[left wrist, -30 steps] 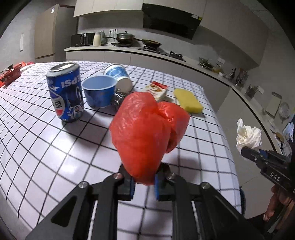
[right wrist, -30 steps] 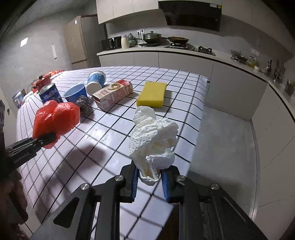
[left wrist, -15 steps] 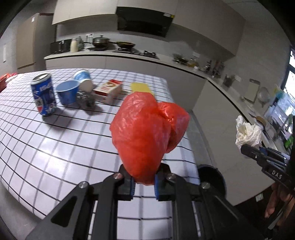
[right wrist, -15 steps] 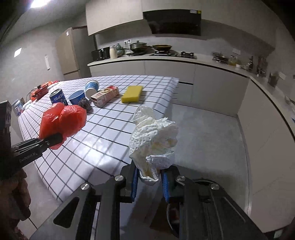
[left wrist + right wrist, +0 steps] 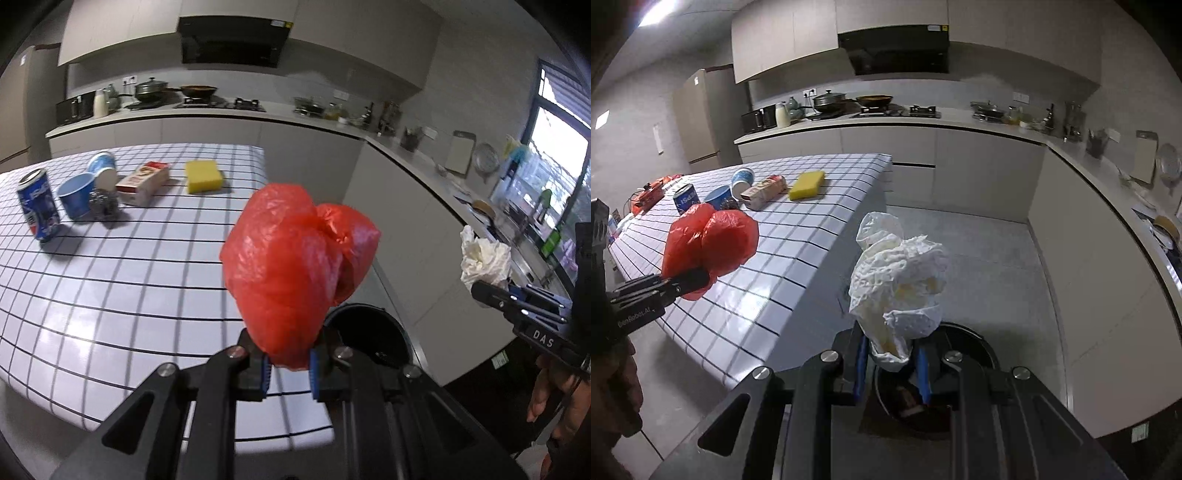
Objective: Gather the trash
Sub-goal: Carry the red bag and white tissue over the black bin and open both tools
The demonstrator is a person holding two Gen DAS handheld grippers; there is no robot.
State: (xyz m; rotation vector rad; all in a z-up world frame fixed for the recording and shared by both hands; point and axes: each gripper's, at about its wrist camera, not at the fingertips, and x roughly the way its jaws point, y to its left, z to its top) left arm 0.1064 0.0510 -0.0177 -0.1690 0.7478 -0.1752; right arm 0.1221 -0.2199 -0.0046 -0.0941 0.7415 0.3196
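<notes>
My left gripper (image 5: 287, 363) is shut on a crumpled red plastic bag (image 5: 295, 266), held in the air above the table's right edge. The same red bag (image 5: 709, 243) shows at the left of the right wrist view. My right gripper (image 5: 891, 363) is shut on a crumpled white paper wad (image 5: 899, 291), which also appears at the right of the left wrist view as the white wad (image 5: 484, 258). A round black trash bin (image 5: 373, 339) stands on the floor beside the table; the bin (image 5: 975, 341) lies just beyond and below the right gripper's fingers.
On the checked table (image 5: 110, 277) stand a blue soda can (image 5: 37, 206), a blue cup (image 5: 77, 194), a tipped cup (image 5: 103, 171), a foil ball (image 5: 103, 203), a small carton (image 5: 144, 182) and a yellow sponge (image 5: 203, 175). Kitchen counters (image 5: 960, 129) line the far walls; grey floor (image 5: 979, 251) lies between.
Both grippers have drawn back and to the right off the table with their loads, so the table items look farther away. The black bin has come into view under both grippers.
</notes>
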